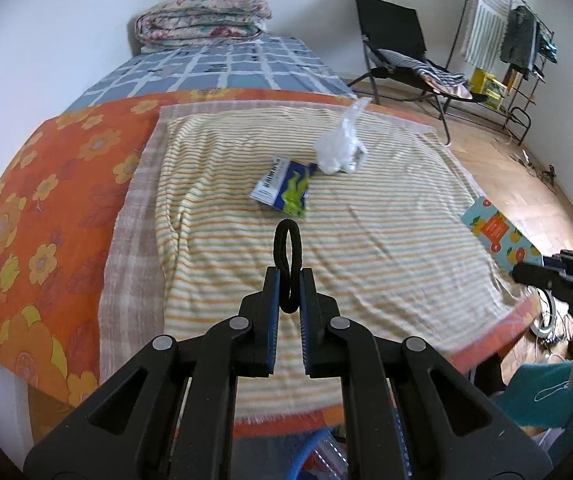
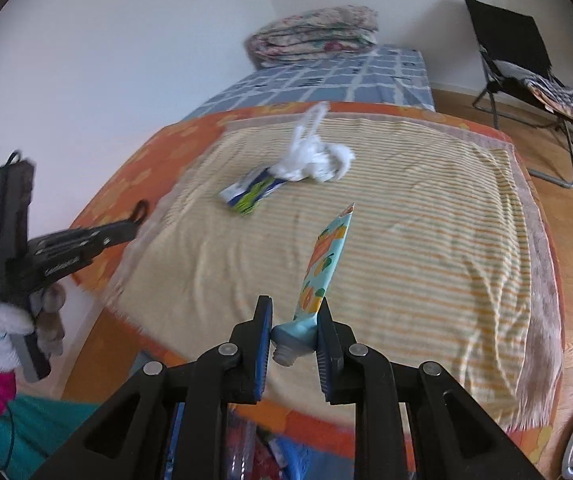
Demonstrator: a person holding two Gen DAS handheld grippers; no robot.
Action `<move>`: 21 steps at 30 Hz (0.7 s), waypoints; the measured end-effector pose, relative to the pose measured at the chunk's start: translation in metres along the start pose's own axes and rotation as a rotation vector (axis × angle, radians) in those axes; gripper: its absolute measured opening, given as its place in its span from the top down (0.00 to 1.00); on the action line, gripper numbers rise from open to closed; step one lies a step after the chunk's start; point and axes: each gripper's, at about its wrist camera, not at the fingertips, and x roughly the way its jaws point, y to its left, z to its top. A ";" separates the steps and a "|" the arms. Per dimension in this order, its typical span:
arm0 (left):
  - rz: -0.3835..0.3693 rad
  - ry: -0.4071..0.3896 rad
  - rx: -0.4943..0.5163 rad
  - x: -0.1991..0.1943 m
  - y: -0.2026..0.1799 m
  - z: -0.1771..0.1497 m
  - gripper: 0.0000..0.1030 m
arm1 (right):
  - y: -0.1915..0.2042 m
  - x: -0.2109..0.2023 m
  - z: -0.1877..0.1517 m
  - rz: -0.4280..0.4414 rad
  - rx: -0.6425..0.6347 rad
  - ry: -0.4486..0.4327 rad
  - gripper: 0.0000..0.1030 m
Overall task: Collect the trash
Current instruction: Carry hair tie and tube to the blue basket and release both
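Observation:
My left gripper (image 1: 287, 276) is shut on a black hair tie (image 1: 286, 258), held above the near end of the striped towel (image 1: 386, 240) on the bed. My right gripper (image 2: 295, 322) is shut on a light-blue tube with orange fruit print (image 2: 322, 268), gripped near its open neck; the tube also shows at the right in the left wrist view (image 1: 502, 236). A blue and green wrapper (image 1: 284, 188) and a crumpled white plastic bag (image 1: 340, 146) lie together on the towel; both show in the right wrist view, the wrapper (image 2: 248, 192) and the bag (image 2: 312, 158).
The bed has an orange flowered sheet (image 1: 38, 208) and a folded quilt (image 1: 202, 20) at its far end. A black chair (image 1: 402, 52) and a clothes rack (image 1: 502, 40) stand on the wooden floor to the right. Something blue (image 2: 298, 460) lies below the bed's near edge.

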 end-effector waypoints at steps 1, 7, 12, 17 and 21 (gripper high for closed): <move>-0.004 -0.003 0.007 -0.005 -0.004 -0.005 0.93 | 0.006 -0.005 -0.007 0.010 -0.011 0.002 0.81; -0.025 0.000 0.043 -0.027 -0.026 -0.037 0.93 | 0.028 -0.026 -0.050 0.043 -0.058 0.017 0.81; -0.045 0.026 0.081 -0.035 -0.046 -0.069 0.93 | 0.039 -0.032 -0.088 0.052 -0.083 0.055 0.81; -0.064 0.053 0.102 -0.039 -0.063 -0.101 0.93 | 0.048 -0.033 -0.120 0.051 -0.108 0.090 0.81; -0.075 0.082 0.102 -0.039 -0.069 -0.125 0.93 | 0.051 -0.028 -0.140 0.054 -0.109 0.121 0.81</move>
